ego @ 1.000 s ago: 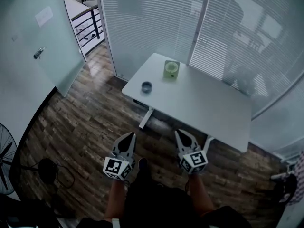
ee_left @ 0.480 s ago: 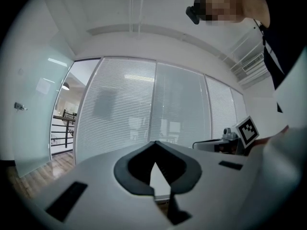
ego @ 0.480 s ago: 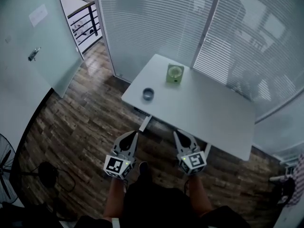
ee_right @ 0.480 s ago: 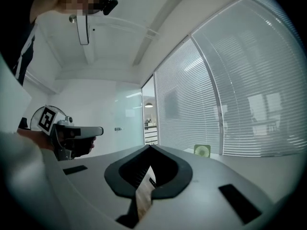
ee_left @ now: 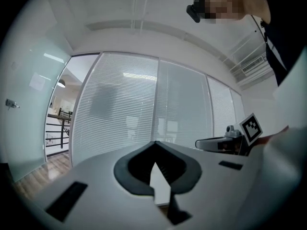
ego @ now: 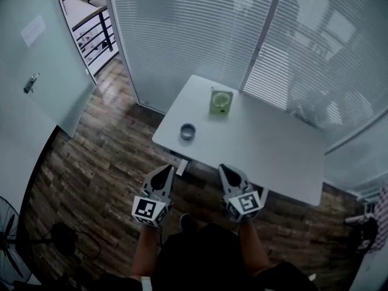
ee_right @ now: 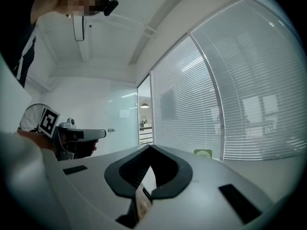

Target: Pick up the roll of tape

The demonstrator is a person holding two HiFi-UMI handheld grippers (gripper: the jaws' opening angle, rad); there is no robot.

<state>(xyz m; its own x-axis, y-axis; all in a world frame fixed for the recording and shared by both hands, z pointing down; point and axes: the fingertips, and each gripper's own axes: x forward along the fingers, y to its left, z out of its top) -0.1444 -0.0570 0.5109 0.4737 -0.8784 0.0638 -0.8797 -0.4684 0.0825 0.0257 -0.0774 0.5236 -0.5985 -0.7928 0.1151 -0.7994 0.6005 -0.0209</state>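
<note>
The left gripper [ego: 162, 176] and right gripper [ego: 229, 173] have come closer to the white flat worktop [ego: 273, 144]. They hang by its near edge, fingers clenched and empty, likely just being carried over. The small dark round roll of tape [ego: 188, 131] lies near the worktop's left corner.

Nothing is legible; the sheet [ego: 33, 30] on the glass door [ego: 51, 86] perhaps bears print, too small

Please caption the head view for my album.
Left gripper and right gripper, both shut, face a table bearing a tape roll.
</note>
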